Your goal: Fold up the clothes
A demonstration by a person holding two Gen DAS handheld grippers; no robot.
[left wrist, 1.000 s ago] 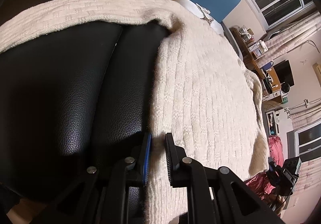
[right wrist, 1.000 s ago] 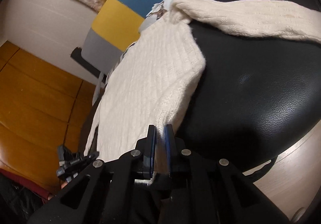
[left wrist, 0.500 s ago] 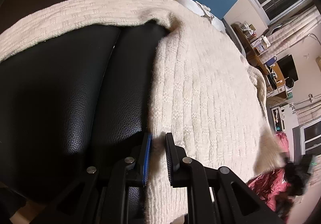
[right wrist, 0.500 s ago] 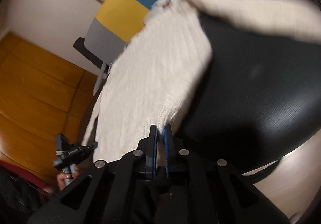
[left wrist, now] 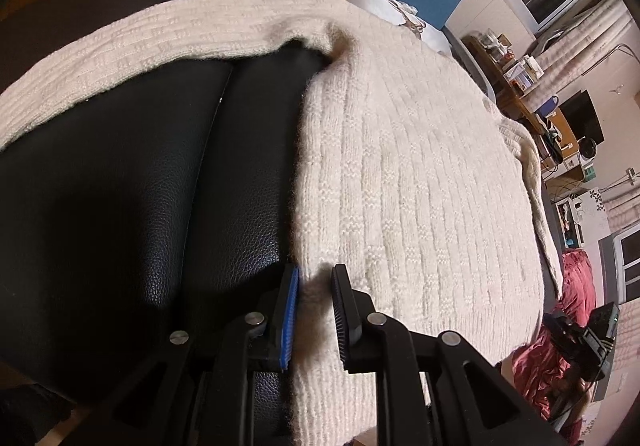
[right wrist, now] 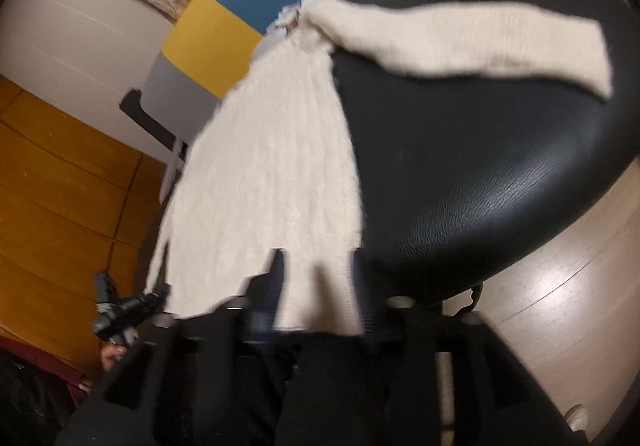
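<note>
While the cream knit sweater [left wrist: 420, 174] is already spread flat over the black leather seat [left wrist: 140, 174], this looks like the end of the laying-out step, so the real folding hasn't started yet. The left tongs [left wrist: 314, 310] have the hem corner sitting between the pads and their jaws are easing apart; I can't tell for sure they're pinching it. The right tongs [right wrist: 314, 286] are blurry, jaws opening wide, hem edge loose between them, so basically let go. The body of the sweater stretches away straight ahead of both tongs, with one sleeve [right wrist: 460, 42] lying across the seat far ahead of the right tongs. Next move probably needs a fresh grab on that sleeve or a side edge to bring it inward.
</note>
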